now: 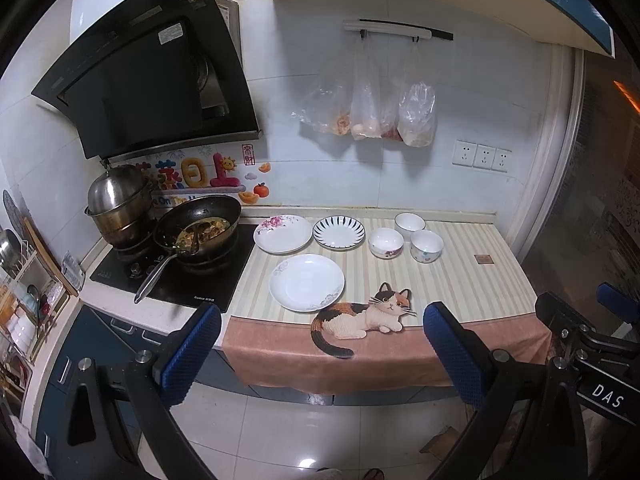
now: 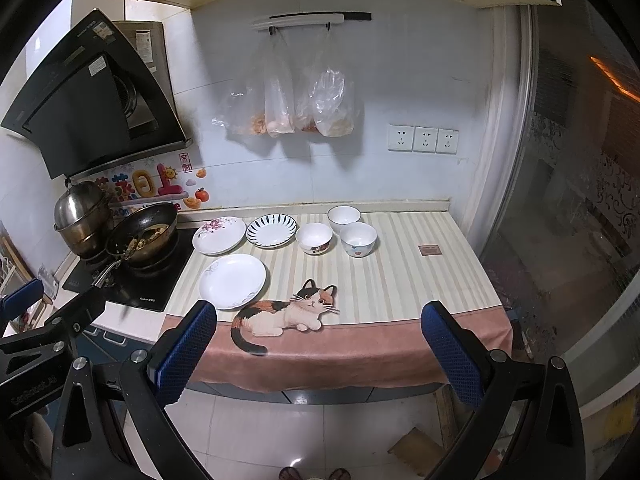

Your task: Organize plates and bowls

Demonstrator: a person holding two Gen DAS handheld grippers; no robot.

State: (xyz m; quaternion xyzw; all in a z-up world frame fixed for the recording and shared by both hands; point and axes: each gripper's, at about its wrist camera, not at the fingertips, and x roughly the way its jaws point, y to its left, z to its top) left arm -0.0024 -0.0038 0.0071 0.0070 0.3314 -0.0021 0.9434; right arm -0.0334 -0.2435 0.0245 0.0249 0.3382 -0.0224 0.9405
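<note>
Three plates lie on the striped counter cloth [image 1: 460, 280]: a white one with grey trim [image 1: 306, 282] [image 2: 232, 281] in front, a pink-flowered one [image 1: 283, 233] [image 2: 219, 235] and a blue-striped one [image 1: 339, 232] [image 2: 271, 230] behind. Three white bowls stand to their right: one with dark flowers [image 1: 385, 242] [image 2: 314, 238], a plain one [image 1: 409, 225] [image 2: 344, 218], one with hearts [image 1: 427, 245] [image 2: 358, 239]. My left gripper [image 1: 320, 320] and right gripper [image 2: 320, 318] are open and empty, held in front of the counter edge, well short of the dishes.
A wok with food [image 1: 198, 230] and a steel steamer pot [image 1: 118, 204] sit on the hob at the left. A range hood [image 1: 148, 72] hangs above. Plastic bags [image 1: 372, 112] hang on the wall. A small brown square [image 1: 483, 259] lies at the right. A dish rack [image 1: 24, 304] stands far left.
</note>
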